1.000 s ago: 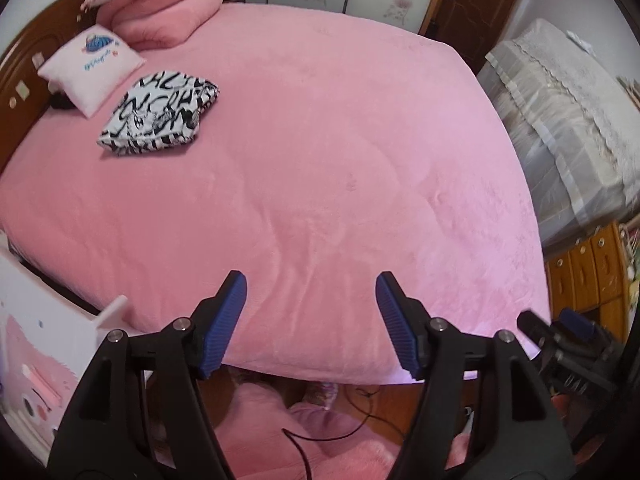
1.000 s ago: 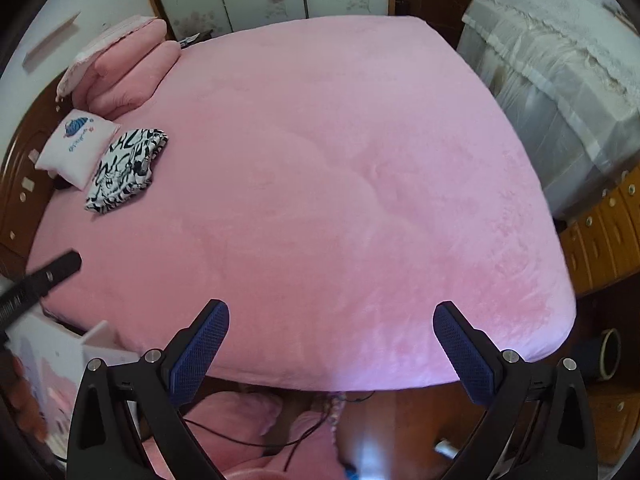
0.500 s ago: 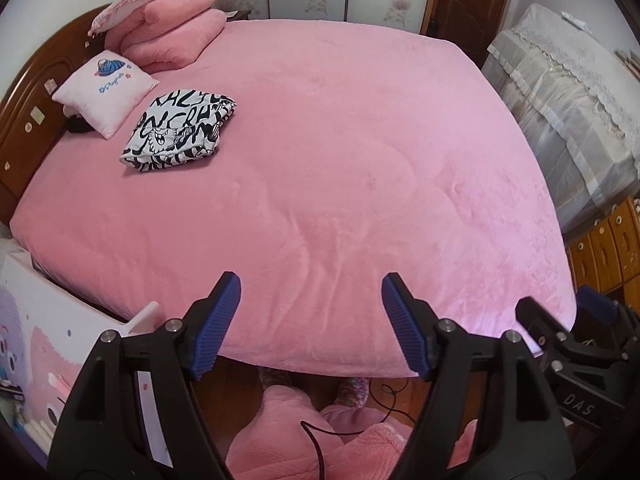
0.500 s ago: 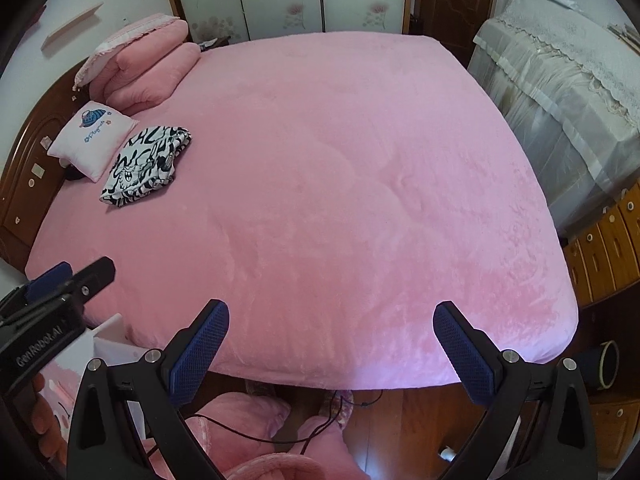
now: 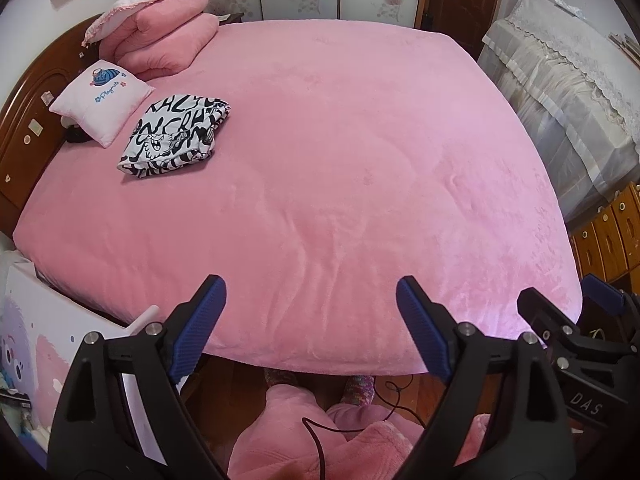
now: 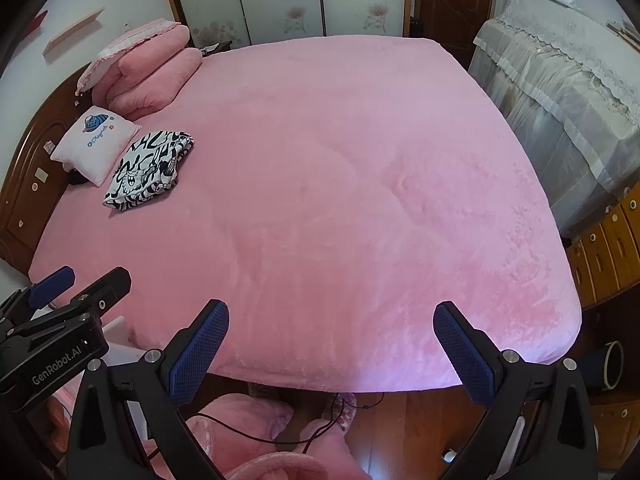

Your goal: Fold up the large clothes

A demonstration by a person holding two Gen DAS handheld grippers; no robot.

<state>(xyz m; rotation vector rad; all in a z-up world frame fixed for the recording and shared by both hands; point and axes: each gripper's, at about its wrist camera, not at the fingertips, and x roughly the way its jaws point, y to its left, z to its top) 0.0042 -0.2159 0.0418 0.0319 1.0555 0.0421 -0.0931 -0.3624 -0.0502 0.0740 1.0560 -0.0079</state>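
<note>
Both grippers sit off the near edge of the bed, aimed down over the pink blanket, nothing in either. Left gripper: jaws have just been opening, gap between the blue pads visibly wider than a second ago, only bedspread and floor seen through it. Right gripper: pads wide apart, empty, same spread as before.

Folded black-and-white print garment lies in the upper left of frame, on the blanket just beside the small white pillow, well apart from both tools. It looks like a compact, squared bundle. In the left view it has shifted right and down across the frame versus a second ago, as both views have swung, not the cloth.

Judgement: the fold on this garment seems finished and the piece parked near the headboard; open empty jaws suggest release is done. No other unfolded garment shows on the bed.
</note>
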